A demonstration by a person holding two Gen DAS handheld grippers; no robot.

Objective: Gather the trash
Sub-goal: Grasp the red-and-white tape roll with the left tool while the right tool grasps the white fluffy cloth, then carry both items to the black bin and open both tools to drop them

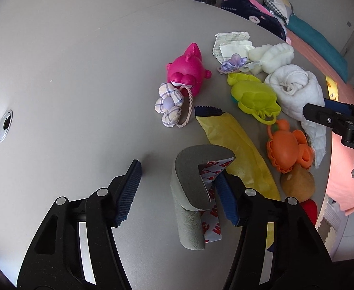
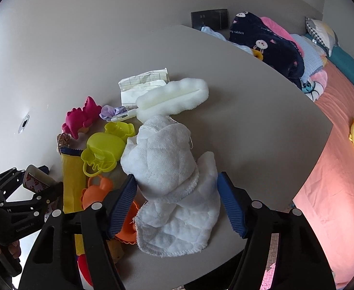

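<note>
Straddling a grey foam corner guard [image 1: 191, 193] at the bench's [image 1: 68, 72] near edge, left hand-held gripper [image 1: 177, 195] has jaws apart: right pad touching its red-printed backing, left pad clear. Right hand-held gripper [image 2: 179, 203] brackets the rumpled white quilted cloth [image 2: 174, 183], left pad touching, right pad just off. Yellow wrapper [image 1: 239, 149] lies between, flat, crinkled.

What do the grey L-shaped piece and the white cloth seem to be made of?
The grey L-shaped piece looks like soft matte foam, thick-walled, with red-printed adhesive backing inside. The white cloth looks like quilted cotton: stitched diamond pattern, fuzzy overlocked edges.
</note>
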